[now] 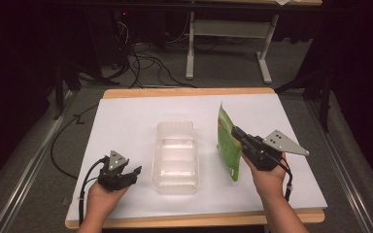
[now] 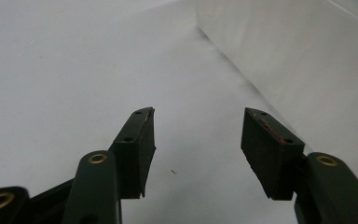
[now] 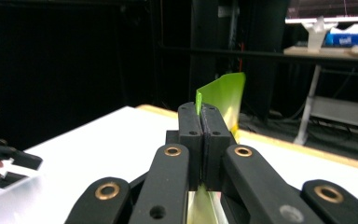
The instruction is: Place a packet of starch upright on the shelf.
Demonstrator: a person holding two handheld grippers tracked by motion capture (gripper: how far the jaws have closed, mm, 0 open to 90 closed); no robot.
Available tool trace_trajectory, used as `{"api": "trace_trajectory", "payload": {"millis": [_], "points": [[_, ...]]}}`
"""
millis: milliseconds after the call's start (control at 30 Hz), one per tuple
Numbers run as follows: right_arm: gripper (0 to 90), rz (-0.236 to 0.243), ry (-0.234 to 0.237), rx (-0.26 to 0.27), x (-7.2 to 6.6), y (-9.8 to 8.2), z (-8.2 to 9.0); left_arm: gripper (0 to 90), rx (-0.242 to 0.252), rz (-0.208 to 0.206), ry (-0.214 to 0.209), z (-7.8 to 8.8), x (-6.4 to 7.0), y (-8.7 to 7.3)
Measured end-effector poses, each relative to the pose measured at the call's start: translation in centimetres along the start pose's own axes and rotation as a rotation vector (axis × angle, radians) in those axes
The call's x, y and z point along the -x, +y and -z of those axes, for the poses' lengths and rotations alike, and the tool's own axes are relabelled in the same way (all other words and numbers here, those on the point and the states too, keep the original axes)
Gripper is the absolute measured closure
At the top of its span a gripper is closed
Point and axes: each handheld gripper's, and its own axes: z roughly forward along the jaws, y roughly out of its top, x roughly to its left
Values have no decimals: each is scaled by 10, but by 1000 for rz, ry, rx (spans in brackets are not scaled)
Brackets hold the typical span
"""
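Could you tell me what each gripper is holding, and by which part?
The right gripper pinches the green pouch by its edge; the left gripper is open, empty.

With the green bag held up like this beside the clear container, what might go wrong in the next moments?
1. The right gripper pinches the green bag only at one edge, so the bag may slip or swing.
2. The bag hangs beside the clear container, not over it; lowered now, it would likely land on the table.
3. The left gripper is open and does not hold the light container, so a nudge may shift it.
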Motion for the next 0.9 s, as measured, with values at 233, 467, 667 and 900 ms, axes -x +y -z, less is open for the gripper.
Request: {"api": "trace_trajectory", "payload": {"millis": [233,467,667,900], "points": [[891,16,9,-16,-7,-4,-8,449,-2,-14,1,0,2,0],[852,25,19,-37,-12,-14,3,448,-7,-20,-3,-1,3,0],[823,27,7,-51,-16,-19,12,447,-10,-20,-3,-1,4,0],[777,22,22,-71,-19,-26,9,445,-11,-22,-7,0,4,-1]]}}
